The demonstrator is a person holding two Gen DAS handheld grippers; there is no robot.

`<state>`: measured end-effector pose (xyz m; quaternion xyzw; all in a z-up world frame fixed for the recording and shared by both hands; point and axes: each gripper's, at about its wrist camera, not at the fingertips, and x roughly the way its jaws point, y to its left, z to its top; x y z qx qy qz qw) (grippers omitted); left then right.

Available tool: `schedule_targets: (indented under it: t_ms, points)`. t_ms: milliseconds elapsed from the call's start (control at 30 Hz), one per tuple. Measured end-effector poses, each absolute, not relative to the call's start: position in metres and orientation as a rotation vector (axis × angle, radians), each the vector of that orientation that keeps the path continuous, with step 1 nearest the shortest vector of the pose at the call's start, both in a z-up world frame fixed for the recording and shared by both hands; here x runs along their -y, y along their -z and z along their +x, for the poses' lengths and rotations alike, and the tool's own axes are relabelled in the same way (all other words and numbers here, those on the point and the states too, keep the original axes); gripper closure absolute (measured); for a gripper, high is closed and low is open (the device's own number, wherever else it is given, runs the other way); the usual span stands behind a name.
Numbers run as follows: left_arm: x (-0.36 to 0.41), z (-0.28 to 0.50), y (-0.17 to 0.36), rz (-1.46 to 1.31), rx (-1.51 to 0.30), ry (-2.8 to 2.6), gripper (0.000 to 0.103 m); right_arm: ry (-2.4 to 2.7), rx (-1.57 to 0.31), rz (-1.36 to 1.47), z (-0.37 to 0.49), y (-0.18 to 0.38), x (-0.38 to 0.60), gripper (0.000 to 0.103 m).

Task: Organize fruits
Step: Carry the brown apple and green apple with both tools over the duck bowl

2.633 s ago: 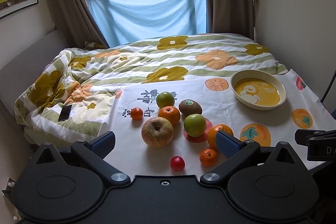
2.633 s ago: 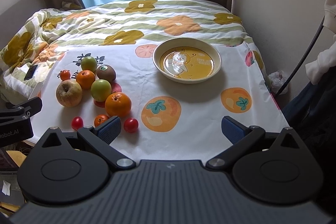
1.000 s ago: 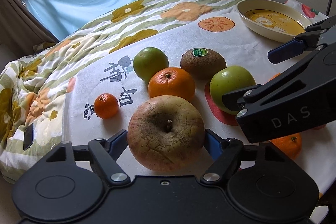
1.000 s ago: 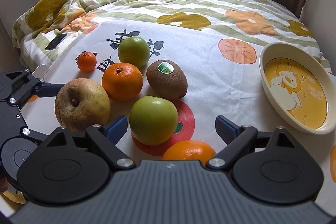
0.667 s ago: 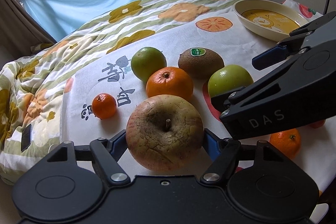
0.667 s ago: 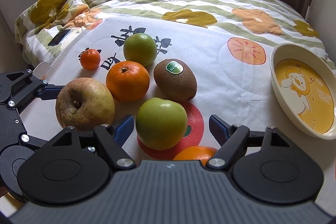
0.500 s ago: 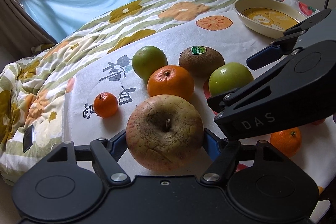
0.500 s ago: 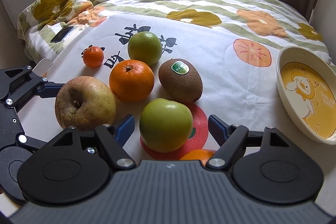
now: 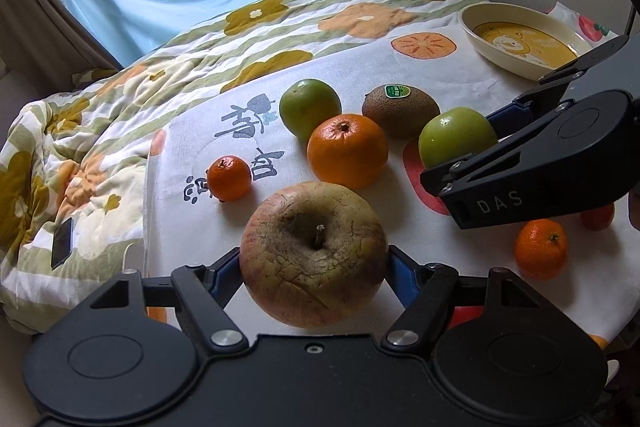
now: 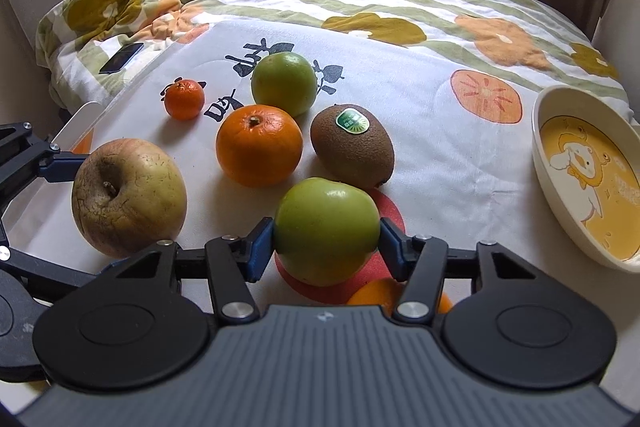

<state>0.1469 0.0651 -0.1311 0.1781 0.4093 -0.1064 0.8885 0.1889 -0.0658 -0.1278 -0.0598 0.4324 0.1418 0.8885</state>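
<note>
On the printed cloth [image 10: 420, 123], the large russet apple [image 9: 314, 253] is clamped between the blue pads of the left gripper [image 9: 312, 267]. Just right of it, the green apple [image 10: 326, 251] is framed by the right gripper [image 10: 326, 247], whose jaws are closing, the pads appearing to touch both its sides. Behind lie an orange [image 10: 259, 145] and a kiwi [image 10: 352, 151], and at far right the bowl [image 10: 540, 155] is seen.

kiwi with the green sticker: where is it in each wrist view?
Left wrist: kiwi upper right of centre, behind the orange.
Right wrist: kiwi at centre, just beyond the green apple between the jaws.
Shared landmark: the yellow-bottomed bowl, to the kiwi's right in both.
</note>
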Motion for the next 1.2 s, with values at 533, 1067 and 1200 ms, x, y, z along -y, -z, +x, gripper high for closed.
schedule_targets:
  t_ms: [533,1067,1200]
  points:
    - [-0.014,0.121,0.057,0.295,-0.81,0.181,0.025,-0.268,-0.791,-0.041,0.15,0.042,0.132,0.033]
    - [0.123,0.15,0.028,0.264,-0.761,0.15,0.025,-0.241,-0.734,-0.047,0.173,0.011,0.292,0.033]
    - [0.152,0.172,0.032,0.273,-0.755,0.161,0.025,-0.226,-0.735,-0.048,0.195,0.017,0.324,0.033]
